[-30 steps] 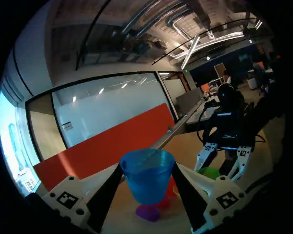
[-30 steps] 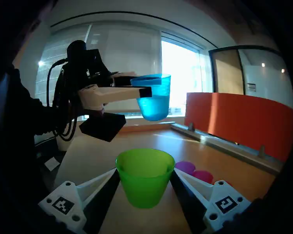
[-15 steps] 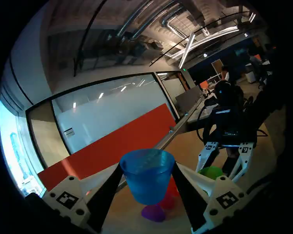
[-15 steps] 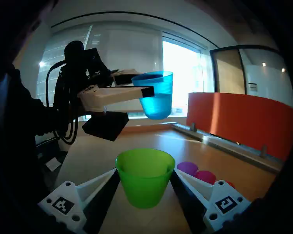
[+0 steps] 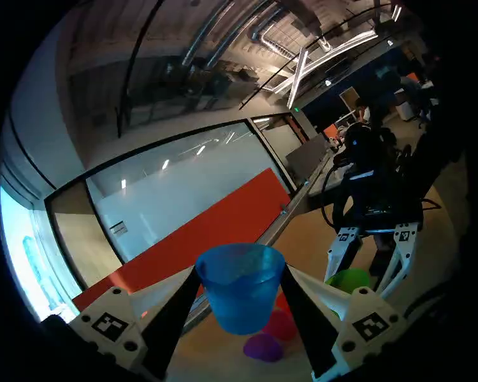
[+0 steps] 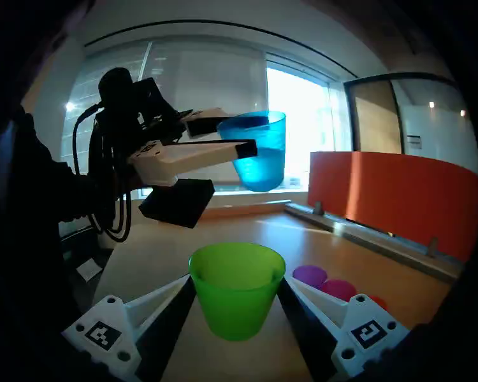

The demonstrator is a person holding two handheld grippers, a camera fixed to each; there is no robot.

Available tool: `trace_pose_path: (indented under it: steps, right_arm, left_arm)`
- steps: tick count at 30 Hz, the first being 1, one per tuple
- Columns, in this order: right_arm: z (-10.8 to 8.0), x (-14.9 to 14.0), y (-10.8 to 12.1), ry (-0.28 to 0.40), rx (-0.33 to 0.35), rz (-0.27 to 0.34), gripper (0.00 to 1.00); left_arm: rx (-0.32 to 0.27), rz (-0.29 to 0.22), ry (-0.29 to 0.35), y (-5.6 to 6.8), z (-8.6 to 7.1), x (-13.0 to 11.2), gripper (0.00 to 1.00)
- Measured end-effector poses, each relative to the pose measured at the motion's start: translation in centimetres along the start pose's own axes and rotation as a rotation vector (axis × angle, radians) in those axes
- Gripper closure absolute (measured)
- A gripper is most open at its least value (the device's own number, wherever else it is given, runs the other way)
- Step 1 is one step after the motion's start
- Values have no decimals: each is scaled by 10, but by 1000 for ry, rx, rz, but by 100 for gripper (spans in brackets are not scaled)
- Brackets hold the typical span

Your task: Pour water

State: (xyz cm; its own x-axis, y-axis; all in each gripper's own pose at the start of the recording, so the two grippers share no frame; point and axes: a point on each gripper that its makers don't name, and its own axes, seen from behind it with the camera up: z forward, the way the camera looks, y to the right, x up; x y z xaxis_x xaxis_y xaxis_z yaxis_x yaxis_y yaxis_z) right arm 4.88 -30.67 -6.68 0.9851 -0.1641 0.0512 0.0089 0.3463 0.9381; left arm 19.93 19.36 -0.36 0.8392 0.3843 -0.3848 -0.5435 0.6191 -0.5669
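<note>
A see-through blue cup [image 5: 240,294] holding water sits between the fingers of my left gripper [image 5: 239,299], which is shut on it. In the right gripper view that blue cup [image 6: 258,153] hangs high above the table, tilted slightly, with the left gripper [image 6: 245,137] clamped on it. My right gripper [image 6: 236,299] is shut on an upright green cup [image 6: 237,290] low over the table. The left gripper view shows the green cup [image 5: 348,280] below and to the right, between the right gripper's fingers [image 5: 401,261].
Purple [image 6: 310,275], pink [image 6: 338,288] and red cups stand upside down on the wooden table [image 6: 290,242] to the right of the green cup. An orange partition [image 6: 398,191] runs along the table's far side. A person's sleeve [image 6: 41,191] is at left.
The left gripper has lifted the blue cup a little higher and nearer the green cup, tipping it slightly. The right gripper and green cup have stayed put.
</note>
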Motion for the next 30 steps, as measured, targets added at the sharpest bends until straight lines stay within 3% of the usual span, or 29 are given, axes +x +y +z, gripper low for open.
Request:
trace_pose_path:
  steps: [9,30]
  right_arm:
    - [2,0,-1,2,4,2,11]
    - [4,3,-6,4,18,-2,11]
  left_arm:
    - [-8,70,-4,8,0,1,14]
    - [9,170,-3,6,-2,8,14]
